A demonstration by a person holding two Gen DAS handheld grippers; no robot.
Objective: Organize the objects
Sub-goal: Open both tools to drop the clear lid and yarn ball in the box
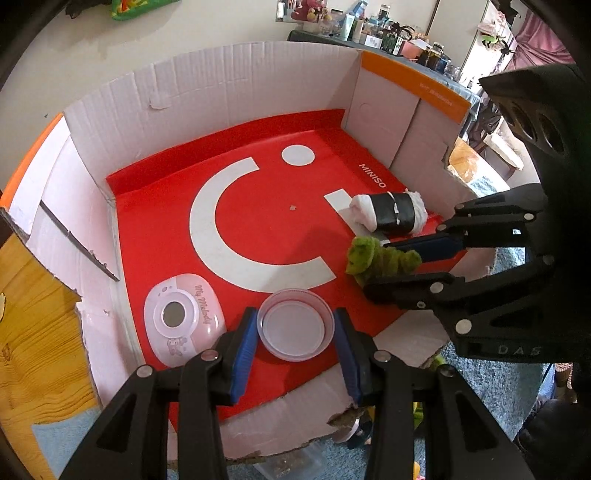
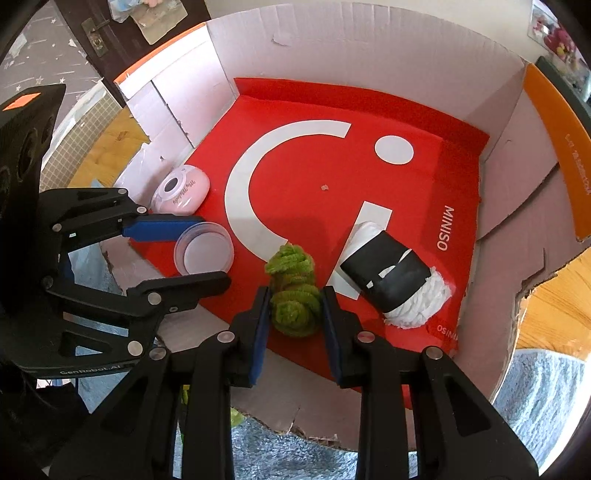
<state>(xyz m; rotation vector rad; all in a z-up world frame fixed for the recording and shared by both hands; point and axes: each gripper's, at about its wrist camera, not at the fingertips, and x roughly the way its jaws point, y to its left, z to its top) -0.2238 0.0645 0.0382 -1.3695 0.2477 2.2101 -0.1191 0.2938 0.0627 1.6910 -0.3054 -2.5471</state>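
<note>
Inside a cardboard box lined with a red MINISO sheet lie several objects. My left gripper has its blue pads on either side of a clear round plastic lid, also seen in the right wrist view; a small gap shows on each side. My right gripper is closed on a fuzzy green pipe-cleaner toy, seen in the left wrist view too. A white roll wrapped in black tape lies to the right. A pink My Melody case lies left.
The box walls stand on three sides with orange flaps; the near wall is torn low. The box sits on a wooden floor and a blue-grey rug. A cluttered shelf stands behind.
</note>
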